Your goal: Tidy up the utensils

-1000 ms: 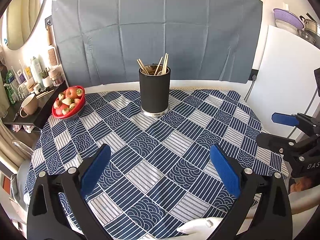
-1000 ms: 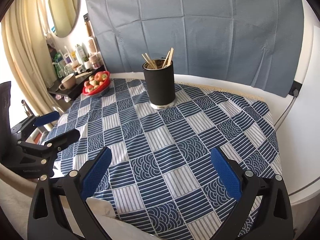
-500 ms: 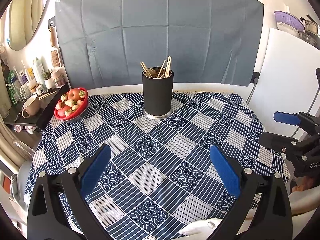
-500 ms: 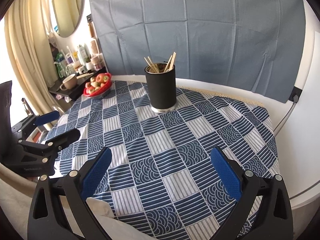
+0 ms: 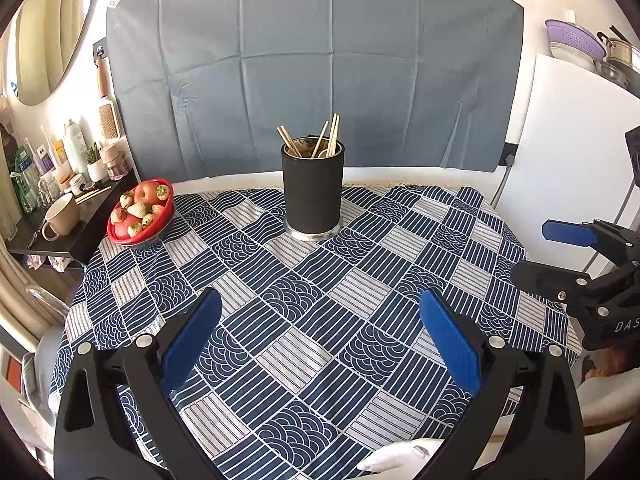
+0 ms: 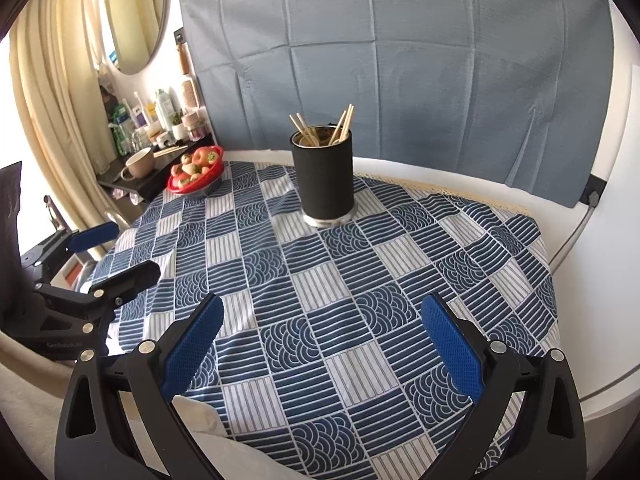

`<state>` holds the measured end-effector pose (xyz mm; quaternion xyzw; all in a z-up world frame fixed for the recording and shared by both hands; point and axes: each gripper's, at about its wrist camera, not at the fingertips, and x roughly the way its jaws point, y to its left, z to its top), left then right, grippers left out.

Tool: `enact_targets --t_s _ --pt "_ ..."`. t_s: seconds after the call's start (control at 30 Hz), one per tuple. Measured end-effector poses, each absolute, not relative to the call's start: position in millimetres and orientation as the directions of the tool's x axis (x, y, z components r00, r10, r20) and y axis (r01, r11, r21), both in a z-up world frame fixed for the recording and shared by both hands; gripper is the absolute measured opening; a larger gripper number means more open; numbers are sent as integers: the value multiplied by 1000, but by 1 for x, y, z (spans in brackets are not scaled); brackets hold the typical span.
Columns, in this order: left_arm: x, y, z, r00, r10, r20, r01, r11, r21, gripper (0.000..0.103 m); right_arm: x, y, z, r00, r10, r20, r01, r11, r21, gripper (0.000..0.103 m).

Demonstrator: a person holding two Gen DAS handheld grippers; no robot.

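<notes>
A black cylindrical utensil holder stands upright at the far middle of the table, with several wooden chopsticks and a spoon inside. It also shows in the right wrist view. My left gripper is open and empty, held over the near part of the table, well short of the holder. My right gripper is open and empty, also near the front edge. Each gripper shows in the other's view: the right one at the right edge, the left one at the left edge.
A blue patterned tablecloth covers the round table. A red bowl of fruit sits at its far left. A dark side shelf with a mug and bottles stands left of the table. A white panel stands to the right.
Both grippers have drawn back and tilted up a little, so the holder sits lower and slightly farther in both views. Both stay open and empty.
</notes>
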<state>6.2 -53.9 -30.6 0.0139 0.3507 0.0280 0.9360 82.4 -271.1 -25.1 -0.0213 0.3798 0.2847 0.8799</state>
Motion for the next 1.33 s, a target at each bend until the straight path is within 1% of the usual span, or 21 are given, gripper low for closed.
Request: enact_targets --t_s 0.9,1.13,1.23,1.3,1.33 --pt "8 -45 -33 752 51 -658 -42 999 29 97 82 -257 -23 550 483 -681 -537 829 154 95" --pt "8 -38 -34 755 38 -655 -39 999 12 97 84 -251 -25 533 485 -693 -546 823 156 95" --pt "11 -35 -36 750 24 -661 -20 1000 14 97 87 -248 -27 499 499 -708 -553 813 183 95" --pt "16 -26 -39 743 13 -669 -24 1000 -7 97 94 -246 -32 473 510 -718 -556 805 205 95" --pt "20 -21 -42 735 10 -678 -28 999 -17 97 97 -244 -35 485 490 -724 -548 816 184 95"
